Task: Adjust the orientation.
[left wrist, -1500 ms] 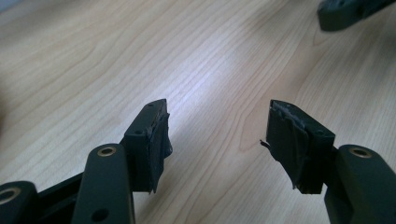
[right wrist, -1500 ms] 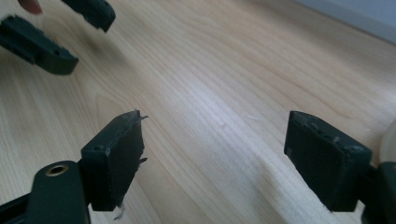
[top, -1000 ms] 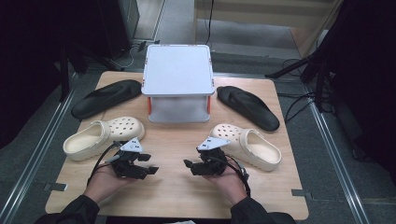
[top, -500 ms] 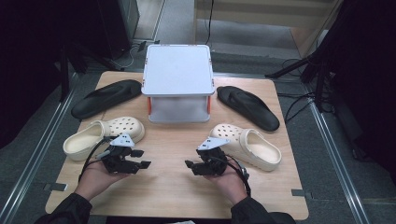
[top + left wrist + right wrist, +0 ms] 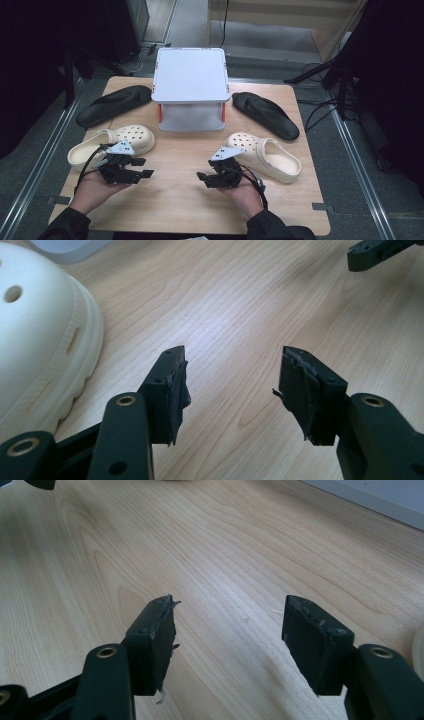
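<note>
Pale wooden desk [image 5: 180, 200] carries two cream clogs beside a white box [image 5: 190, 90]. Left gripper [image 5: 142, 167], fingers spread and just narrowing on nothing, sits near the left clog [image 5: 112, 145]; right gripper [image 5: 202, 177], fingers spread, near the right clog [image 5: 265, 155].

Overall light: the pale wooden surface [image 5: 190, 195] is evenly lit from above in the high view; the room around it falls into near black at 9, 11 and 3 o'clock.
Glare: a soft white sheen sits on the wood near the centre of the left gripper view; the square white plastic lidded box [image 5: 190, 75] reads slightly washed out.
Shadows: faint and soft-edged, short beneath the box.
Focus: the high view is soft and low in detail; in both gripper views the near black jaws are crisp and the far wood at 12 o'clock blurs.
Distortion: mild stretching at the edges of the gripper views.
</note>
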